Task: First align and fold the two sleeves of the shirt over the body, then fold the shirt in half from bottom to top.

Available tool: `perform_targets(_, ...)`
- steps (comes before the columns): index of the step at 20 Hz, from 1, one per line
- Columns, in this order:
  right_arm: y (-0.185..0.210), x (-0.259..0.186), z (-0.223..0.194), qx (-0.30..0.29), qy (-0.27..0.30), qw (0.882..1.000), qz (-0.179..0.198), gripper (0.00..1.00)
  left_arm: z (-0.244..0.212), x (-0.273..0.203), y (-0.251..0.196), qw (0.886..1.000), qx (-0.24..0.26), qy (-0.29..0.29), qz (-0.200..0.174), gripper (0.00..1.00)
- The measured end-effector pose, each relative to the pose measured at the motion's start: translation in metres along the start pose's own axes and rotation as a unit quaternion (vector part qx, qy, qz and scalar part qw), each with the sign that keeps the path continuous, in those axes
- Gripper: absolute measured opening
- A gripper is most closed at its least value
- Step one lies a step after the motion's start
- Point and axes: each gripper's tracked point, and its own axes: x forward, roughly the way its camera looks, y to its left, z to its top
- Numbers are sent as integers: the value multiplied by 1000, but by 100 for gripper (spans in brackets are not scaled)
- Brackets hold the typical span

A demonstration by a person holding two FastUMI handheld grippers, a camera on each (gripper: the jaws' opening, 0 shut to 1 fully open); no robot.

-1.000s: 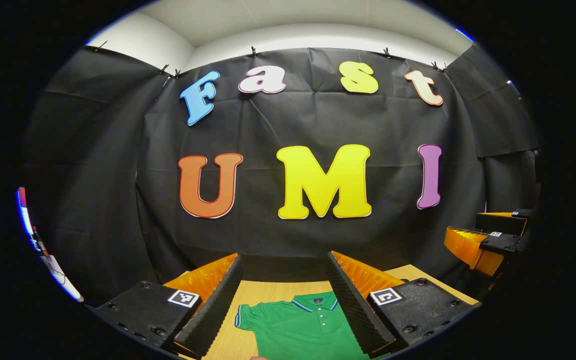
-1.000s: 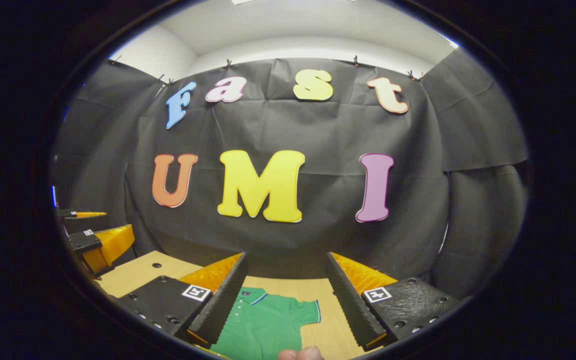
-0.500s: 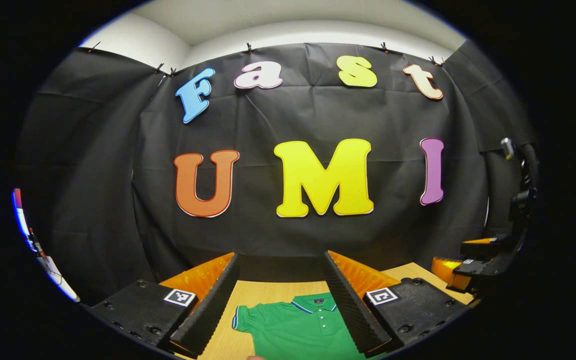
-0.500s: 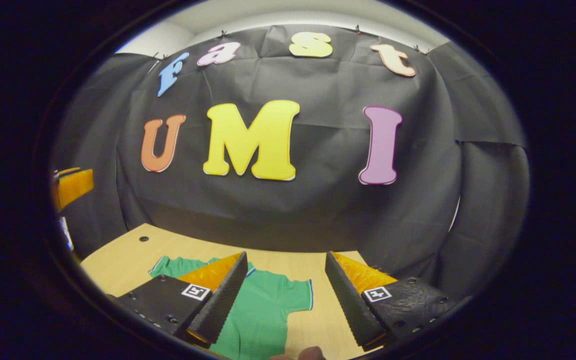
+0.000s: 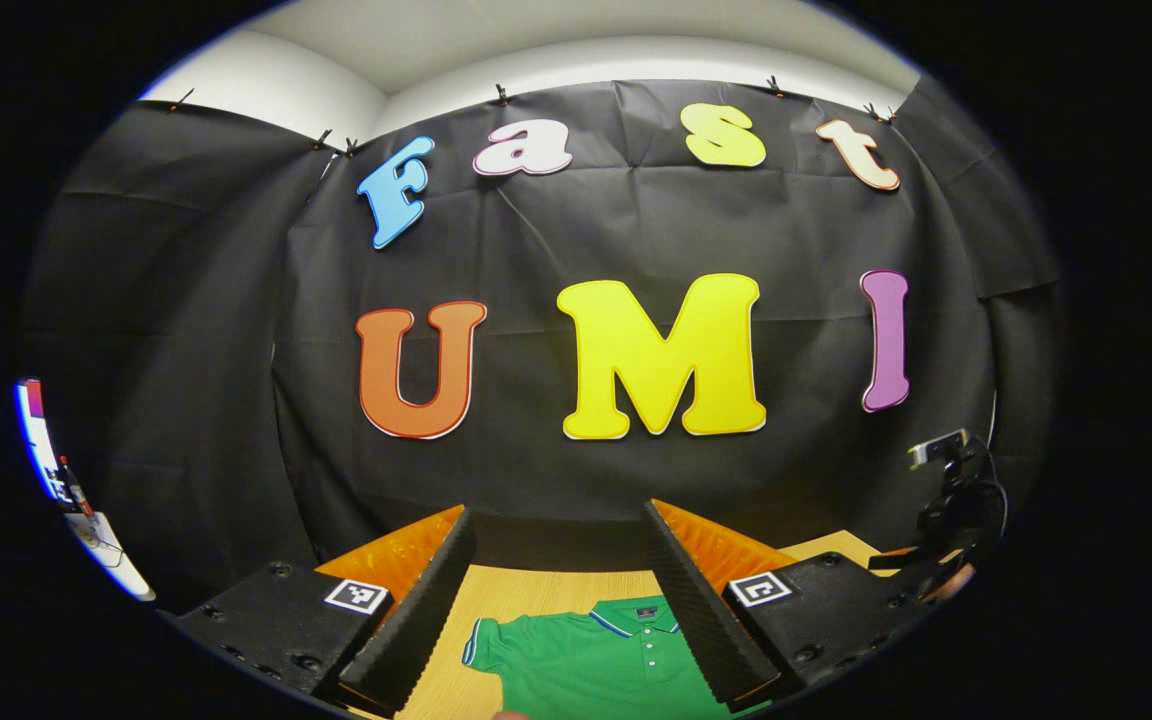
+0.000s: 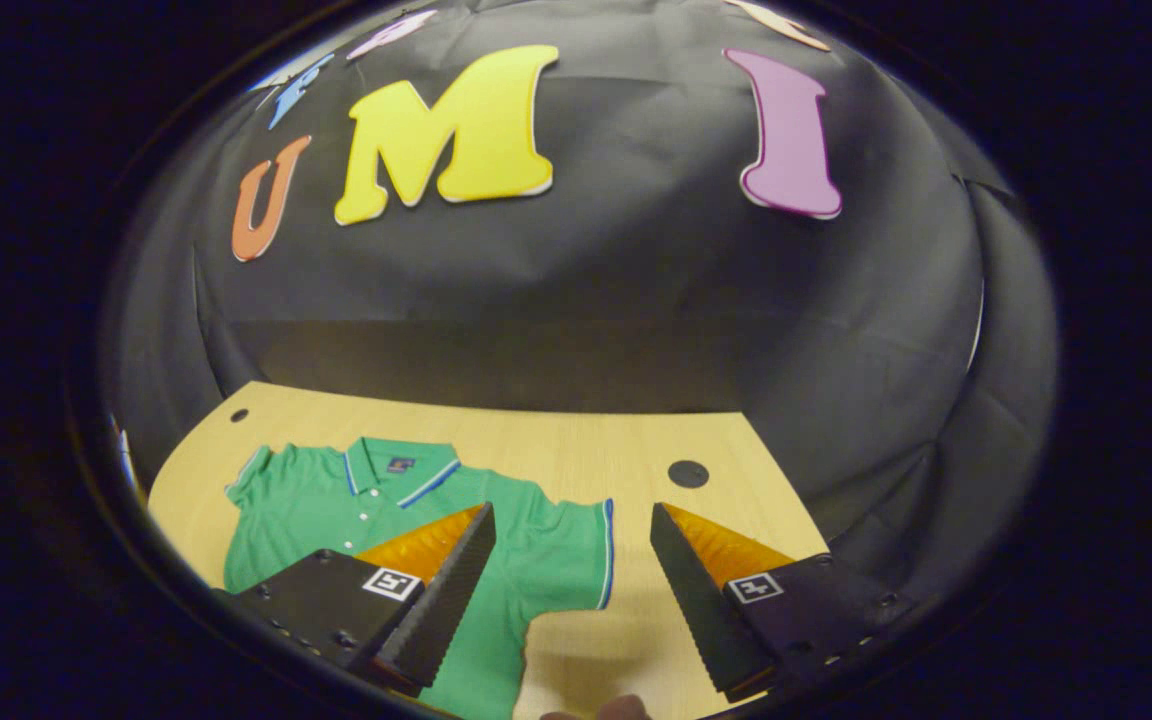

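Note:
A green polo shirt [image 6: 376,510] lies flat, front up, on the wooden table [image 6: 576,450], collar toward the booth wall and both short sleeves spread out. My right gripper [image 6: 572,510] hangs open above the shirt's sleeve [image 6: 566,550] on the right of this view, touching nothing. In the left gripper view the shirt [image 5: 586,660] shows between the fingers of my open left gripper [image 5: 556,510], which is held higher and level, facing the wall. The right gripper [image 5: 946,510] appears at that view's right edge.
The table has a round dark hole [image 6: 688,473] near the sleeve and a smaller one [image 6: 238,414] at its far left corner. Black cloth walls close the table's far side. Bare wood [image 6: 636,620] lies right of the shirt.
My right gripper has tipped down toward the table, so the shirt's collar and both sleeves have come into its view. The left gripper has hardly moved. Both stay open.

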Motion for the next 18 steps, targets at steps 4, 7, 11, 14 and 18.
perform_targets(4,-13,53,-37,2,52,999,6,95,-11,5,-5,1000,-11,19,9,100)
perform_targets(7,-22,83,-48,6,69,998,9,96,-24,10,-10,999,-17,36,15,100)
perform_targets(11,-32,113,-56,20,83,996,5,97,-32,11,-27,999,-8,50,5,100)
perform_targets(14,-36,129,-72,21,105,994,0,94,-30,10,-32,999,8,47,3,100)
perform_targets(18,-34,132,-85,18,124,992,11,80,-35,12,-31,999,9,51,6,100)
